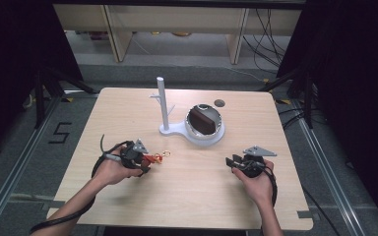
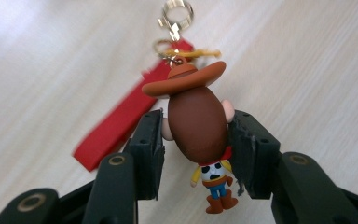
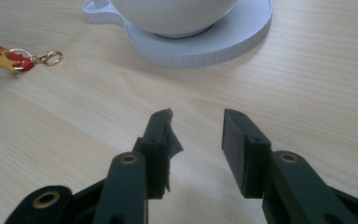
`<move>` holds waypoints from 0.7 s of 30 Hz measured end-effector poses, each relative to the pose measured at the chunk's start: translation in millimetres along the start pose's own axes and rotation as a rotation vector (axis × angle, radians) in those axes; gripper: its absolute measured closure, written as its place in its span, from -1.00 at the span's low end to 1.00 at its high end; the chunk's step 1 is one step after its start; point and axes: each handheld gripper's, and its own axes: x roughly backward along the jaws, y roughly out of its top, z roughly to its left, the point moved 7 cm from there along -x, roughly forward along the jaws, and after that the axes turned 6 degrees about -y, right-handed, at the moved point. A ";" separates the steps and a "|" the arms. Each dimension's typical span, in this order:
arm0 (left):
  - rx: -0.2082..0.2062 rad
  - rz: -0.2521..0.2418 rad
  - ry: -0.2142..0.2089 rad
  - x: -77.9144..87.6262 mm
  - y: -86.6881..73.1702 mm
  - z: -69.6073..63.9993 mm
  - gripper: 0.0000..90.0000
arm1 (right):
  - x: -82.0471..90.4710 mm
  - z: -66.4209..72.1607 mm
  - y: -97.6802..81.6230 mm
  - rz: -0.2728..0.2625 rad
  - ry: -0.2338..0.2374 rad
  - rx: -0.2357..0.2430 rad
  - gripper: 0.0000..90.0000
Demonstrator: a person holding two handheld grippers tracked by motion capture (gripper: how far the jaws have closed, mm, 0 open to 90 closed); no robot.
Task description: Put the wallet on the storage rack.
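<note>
The left gripper [image 2: 196,140] is clamped on the cowboy keychain [image 2: 198,126] — grasp done, hanging on the white stand [image 1: 163,105] remains; right gripper [image 3: 196,140] waits with jaws apart.

The keychain [image 2: 198,126] is a small cowboy figure with a big brown head, a tan-brown hat, a yellow shirt, blue trousers and brown boots. It lies flat on the pale wooden surface [image 2: 307,70], head between the black pads, which touch its ears. A red strap [image 2: 116,126] trails off beside it, and above the hat sit a yellow star charm and a gold clasp [image 2: 176,16].
</note>
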 end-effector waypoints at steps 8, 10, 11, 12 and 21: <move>0.003 -0.172 0.084 27.5 17.1 9.3 0.26 | -0.8 -3.2 0.8 -0.013 -0.007 0.032 0.40; -0.012 -0.191 0.092 35.2 20.7 12.8 0.26 | -1.3 -2.2 0.1 -0.009 -0.006 0.015 0.39; -0.016 -0.201 0.101 40.1 22.9 15.1 0.26 | -1.1 -1.2 -0.1 -0.006 -0.004 0.009 0.39; -0.014 -0.212 0.105 42.6 24.5 16.4 0.26 | -1.2 -1.4 -0.1 -0.008 -0.005 0.011 0.39; 0.020 -0.360 0.169 73.5 44.2 33.6 0.26 | -2.3 0.0 -0.6 -0.010 0.005 -0.010 0.37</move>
